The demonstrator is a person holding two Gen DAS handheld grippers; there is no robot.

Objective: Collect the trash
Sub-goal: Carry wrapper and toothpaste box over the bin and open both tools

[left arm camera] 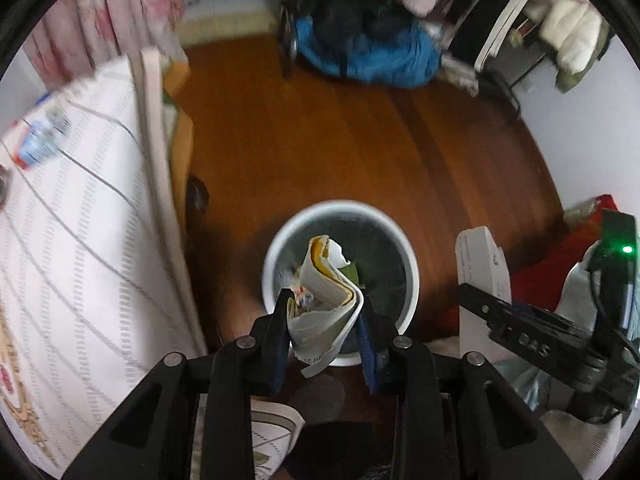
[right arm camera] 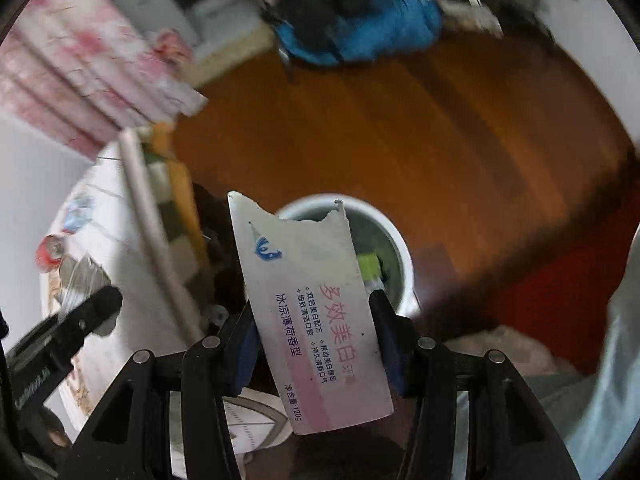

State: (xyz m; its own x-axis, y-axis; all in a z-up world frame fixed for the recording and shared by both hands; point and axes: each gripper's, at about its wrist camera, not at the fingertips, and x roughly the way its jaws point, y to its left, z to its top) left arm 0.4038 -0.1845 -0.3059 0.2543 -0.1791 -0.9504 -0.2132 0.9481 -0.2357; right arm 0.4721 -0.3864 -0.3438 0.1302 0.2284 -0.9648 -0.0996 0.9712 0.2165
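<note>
My left gripper [left arm camera: 325,300] is shut on a crumpled folded paper wrapper [left arm camera: 326,286], white with a yellow inside, held right above the white round trash bin [left arm camera: 412,276] on the wooden floor. My right gripper [right arm camera: 314,308] is shut on a flat white and pink toothpaste box [right arm camera: 312,312] with a torn top, held above and just left of the same bin [right arm camera: 404,276]. The box also shows in the left wrist view [left arm camera: 484,264], to the right of the bin. Some trash lies in the bin.
A table with a white striped cloth [left arm camera: 80,240] stands at the left, with a plastic bottle [left arm camera: 40,140] and other items on it. A blue bag [left arm camera: 372,52] lies on the floor at the far side. Red fabric [left arm camera: 552,264] lies at the right.
</note>
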